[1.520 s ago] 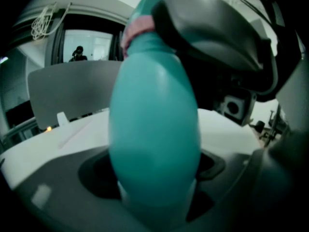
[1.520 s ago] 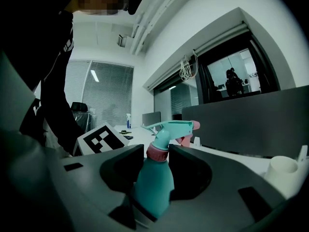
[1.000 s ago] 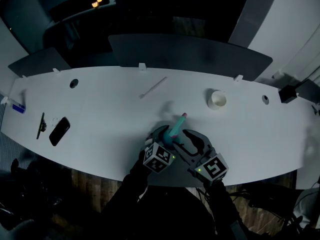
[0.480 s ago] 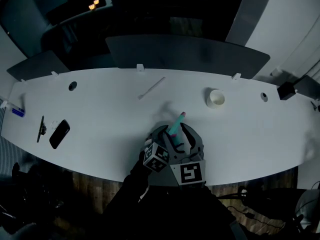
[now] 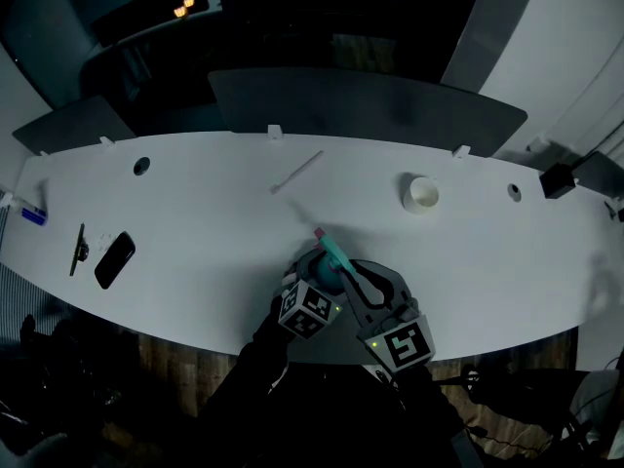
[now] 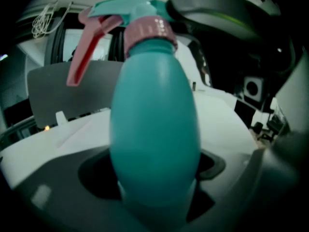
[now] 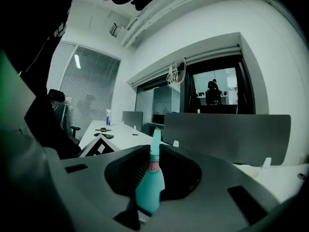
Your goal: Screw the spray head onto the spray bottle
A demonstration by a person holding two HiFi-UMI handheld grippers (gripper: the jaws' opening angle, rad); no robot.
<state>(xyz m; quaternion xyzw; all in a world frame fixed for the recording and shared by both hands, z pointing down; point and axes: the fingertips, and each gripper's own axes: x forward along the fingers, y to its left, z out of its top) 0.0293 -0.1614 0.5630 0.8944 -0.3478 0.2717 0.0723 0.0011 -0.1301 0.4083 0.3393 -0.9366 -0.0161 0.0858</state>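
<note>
White bench [image 5: 195,193] curves through a dim office, and the work sits at its near edge. Closest in, the left gripper [image 5: 317,273] has its fingers clamped round the belly of the teal spray bottle [image 6: 154,139], neck up. Just beside it, the right gripper [image 5: 353,273] has just been closing its fingers, and they now grip the spray head [image 6: 130,11], which sits on the bottle's neck at the pink collar [image 6: 147,30] with the pink trigger [image 6: 84,52] hanging free.

The head looks seated, though I cannot tell how far the thread has taken. Judged from this, the left grip should stay firm so the bottle cannot spin. The right should roll the head squarely about the neck's line in short turns, regripping between them and stopping once the collar feels snug.

Farther out lie a phone [image 5: 115,258], a thin white rod [image 5: 298,172] and a small white round thing [image 5: 422,193], all well apart from the work.
</note>
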